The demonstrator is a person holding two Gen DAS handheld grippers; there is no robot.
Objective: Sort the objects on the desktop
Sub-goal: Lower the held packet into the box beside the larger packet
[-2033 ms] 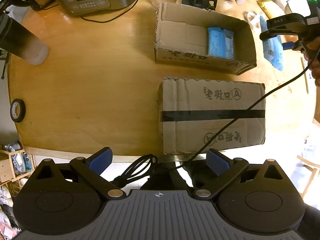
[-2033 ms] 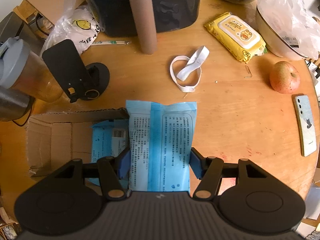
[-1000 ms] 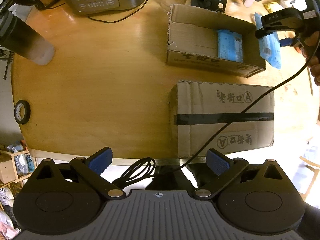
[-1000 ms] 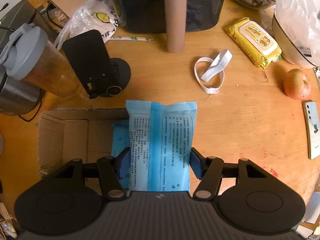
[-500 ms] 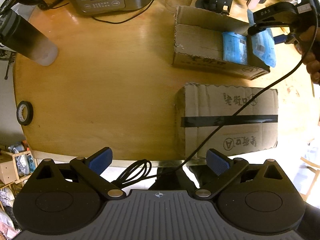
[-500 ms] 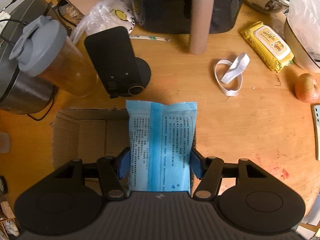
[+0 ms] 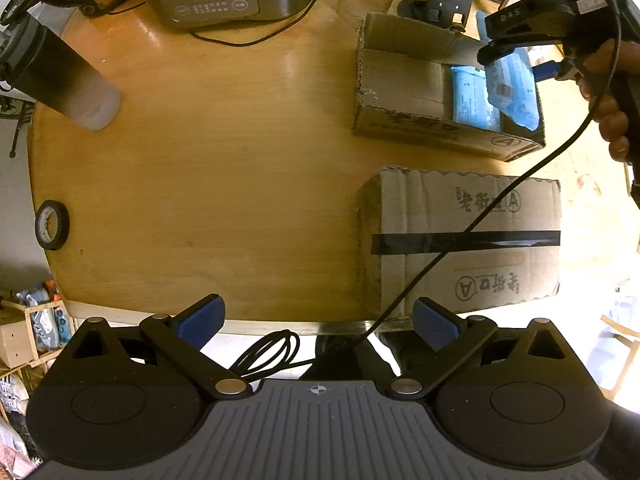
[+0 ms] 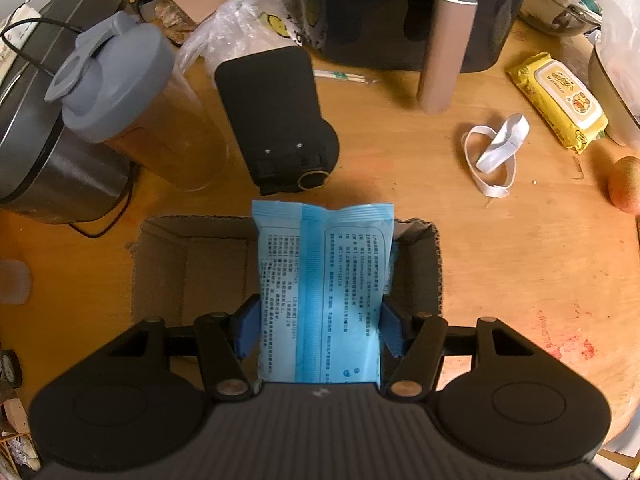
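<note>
Wooden counter (image 8: 520, 264) crowded at the far side: grey-lidded shaker bottle (image 8: 132, 92), black phone stand (image 8: 276, 120), dark appliance (image 8: 408, 8) with a metal handle, white elastic band (image 8: 496, 148), yellow wipes pack (image 8: 556, 100), an apple (image 8: 626, 186) at the right edge. Just beyond the open cardboard box (image 8: 192, 264), the phone stand and bottle standing close to its far wall. Nearer the counter edge in the left wrist view, a closed cardboard box (image 7: 464, 240) sealed with black tape, a black cable crossing over it. Off to the left, a roll of black tape (image 7: 52, 225) and a frosted tumbler (image 7: 64, 80).

Right tongs (image 8: 316, 328) pointing steeply down, part-way closed and clamped on both sides of a blue tissue pack (image 8: 324, 280), held above the right end of the open box. Second blue pack (image 7: 472, 98) already lying inside that box. A hand (image 7: 604, 92) wrapped round the right handle.

Left tongs (image 7: 318, 322) spread wide, empty, pointing straight down over the near counter edge.
</note>
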